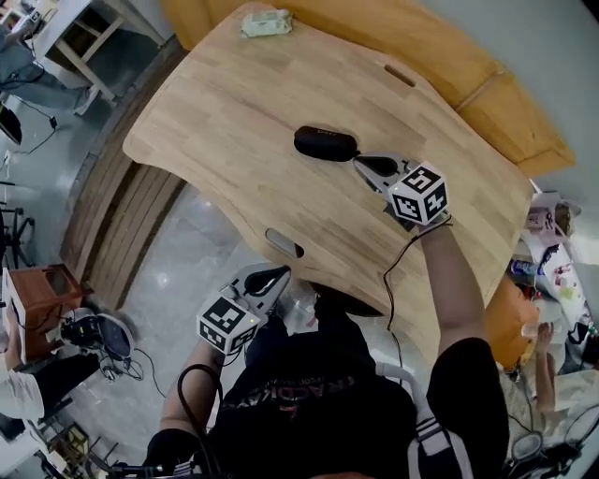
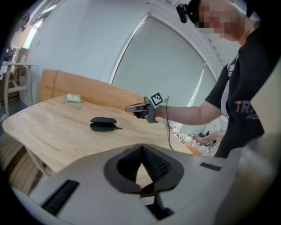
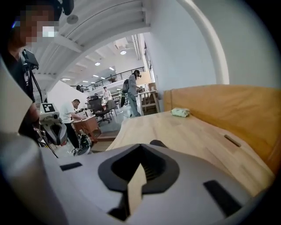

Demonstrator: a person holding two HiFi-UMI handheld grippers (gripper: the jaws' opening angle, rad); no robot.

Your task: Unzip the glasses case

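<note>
Jaws of the right gripper (image 1: 363, 166) are pressed together with nothing between them. The black oval zippered glasses case (image 1: 325, 143) lies just ahead of their tips on the pale wooden table (image 1: 215, 103). The left gripper (image 1: 277, 275) is likewise closed and empty, with the case well ahead of its jaws.

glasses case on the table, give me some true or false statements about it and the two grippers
1. The glasses case lies on the wooden table. True.
2. The right gripper is clamped on the case. False: its jaws are shut with nothing between them, just beside the case.
3. The left gripper reaches over the middle of the table. False: it is held off the table's near edge, close to the person's body, jaws shut.
4. A pale green packet lies at the table's far end. True.
</note>
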